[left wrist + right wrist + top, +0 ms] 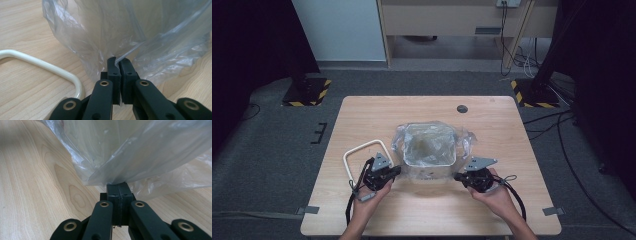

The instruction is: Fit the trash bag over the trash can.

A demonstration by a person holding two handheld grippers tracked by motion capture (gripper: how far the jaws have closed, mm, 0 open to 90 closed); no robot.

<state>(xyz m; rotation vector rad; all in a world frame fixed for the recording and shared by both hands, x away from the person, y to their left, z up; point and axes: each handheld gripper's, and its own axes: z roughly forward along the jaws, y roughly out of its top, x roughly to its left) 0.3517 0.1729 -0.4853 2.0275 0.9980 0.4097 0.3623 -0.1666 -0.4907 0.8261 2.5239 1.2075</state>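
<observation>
A clear plastic bag (429,145) lines a square bin at the middle of the wooden table (362,112), its film spilling over the rim. My left gripper (398,171) is at the bag's near left corner, jaws shut on a fold of the film (117,60). At the near right corner my right gripper (457,176) is shut on the bag's edge (117,185). The bag (120,30) billows just beyond the left jaws, and the bag (130,147) hangs over the right ones. A hand holds each gripper from below.
A cream loop handle (362,152) lies on the table left of the bin, close to my left gripper; the same handle (45,66) curves past the left jaws. A dark round hole (462,108) sits in the far tabletop. Stands and cables surround the table.
</observation>
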